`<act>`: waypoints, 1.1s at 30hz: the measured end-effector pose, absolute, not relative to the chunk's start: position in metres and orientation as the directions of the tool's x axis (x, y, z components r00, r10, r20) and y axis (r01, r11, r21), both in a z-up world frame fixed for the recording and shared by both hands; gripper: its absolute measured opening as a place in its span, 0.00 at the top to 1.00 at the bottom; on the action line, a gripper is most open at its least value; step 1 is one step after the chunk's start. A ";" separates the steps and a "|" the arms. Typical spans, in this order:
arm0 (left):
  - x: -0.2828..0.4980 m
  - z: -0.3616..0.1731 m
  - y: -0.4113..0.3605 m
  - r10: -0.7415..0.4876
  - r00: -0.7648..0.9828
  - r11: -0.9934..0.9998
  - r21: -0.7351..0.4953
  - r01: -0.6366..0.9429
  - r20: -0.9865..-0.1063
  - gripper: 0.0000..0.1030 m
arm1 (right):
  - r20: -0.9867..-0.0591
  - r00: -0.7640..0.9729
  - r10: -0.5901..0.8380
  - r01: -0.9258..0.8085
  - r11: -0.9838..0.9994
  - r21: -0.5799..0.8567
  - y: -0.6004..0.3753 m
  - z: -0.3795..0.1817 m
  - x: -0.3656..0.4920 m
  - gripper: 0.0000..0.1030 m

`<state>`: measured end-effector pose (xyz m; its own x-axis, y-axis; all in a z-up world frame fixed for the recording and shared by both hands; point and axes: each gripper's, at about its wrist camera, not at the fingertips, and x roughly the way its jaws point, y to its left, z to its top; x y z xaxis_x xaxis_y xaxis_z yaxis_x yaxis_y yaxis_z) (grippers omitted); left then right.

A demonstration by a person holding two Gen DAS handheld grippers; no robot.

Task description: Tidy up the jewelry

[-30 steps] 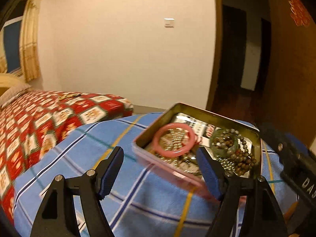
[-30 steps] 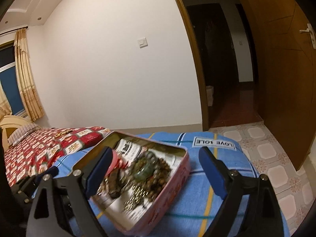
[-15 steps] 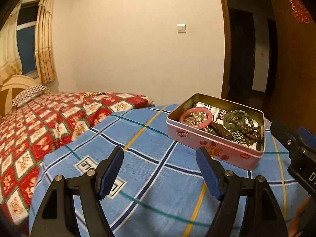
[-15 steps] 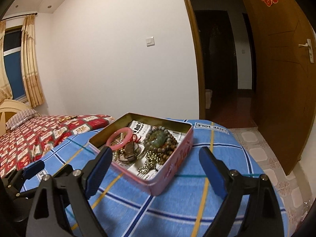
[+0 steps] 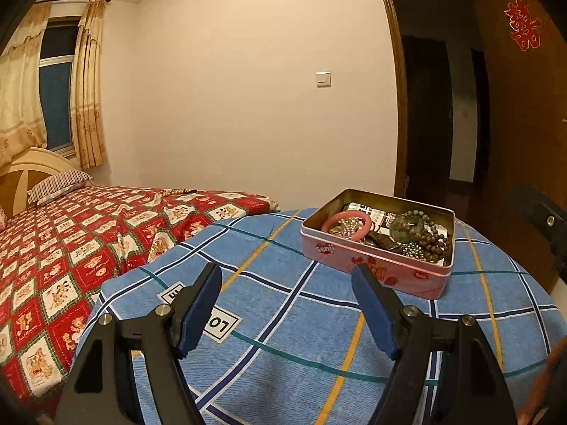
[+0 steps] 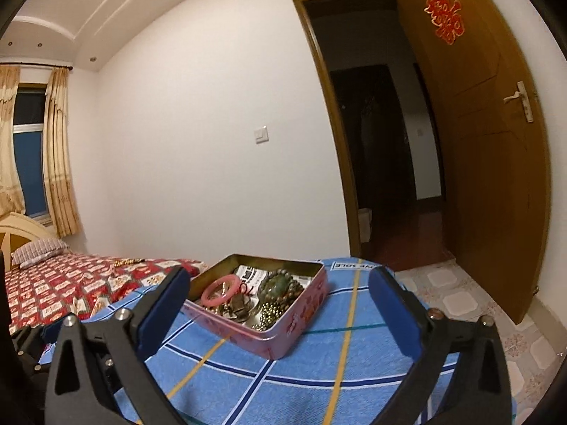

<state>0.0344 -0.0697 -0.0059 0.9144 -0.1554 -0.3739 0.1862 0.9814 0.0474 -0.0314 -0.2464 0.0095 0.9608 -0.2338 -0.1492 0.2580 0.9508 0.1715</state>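
The pink tin (image 5: 376, 269) sits on the blue checked tabletop (image 5: 283, 318) with the pink bangle (image 6: 222, 289), green bracelet (image 6: 280, 283) and beads heaped inside; both the left gripper (image 5: 287, 304) and right gripper (image 6: 280, 304) hang wide and empty short of it; the tabletop itself looks tidied, so the gathering seems finished, with perhaps only a lid left.

Blue plaid cloth (image 5: 283, 318), red patterned bedspread (image 5: 71, 233), open wooden door (image 6: 489, 163).

Home bedroom: bed (image 5: 88, 233), curtains (image 5: 86, 85), door (image 6: 489, 148).
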 end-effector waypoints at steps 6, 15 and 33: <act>0.034 -0.006 -0.067 -0.156 0.914 0.983 0.033 0.181 -0.374 0.26 | -0.157 0.959 -0.235 0.261 0.950 0.170 -0.246 0.009 -0.028 0.00; 0.032 -0.005 -0.064 -0.155 0.918 0.985 0.018 0.173 -0.366 0.26 | -0.139 0.959 -0.247 0.264 0.957 0.117 -0.235 0.012 -0.033 0.00; 0.032 -0.004 -0.064 -0.148 0.923 0.986 0.023 0.167 -0.356 0.26 | -0.144 0.957 -0.250 0.266 0.958 0.107 -0.237 0.012 -0.030 0.00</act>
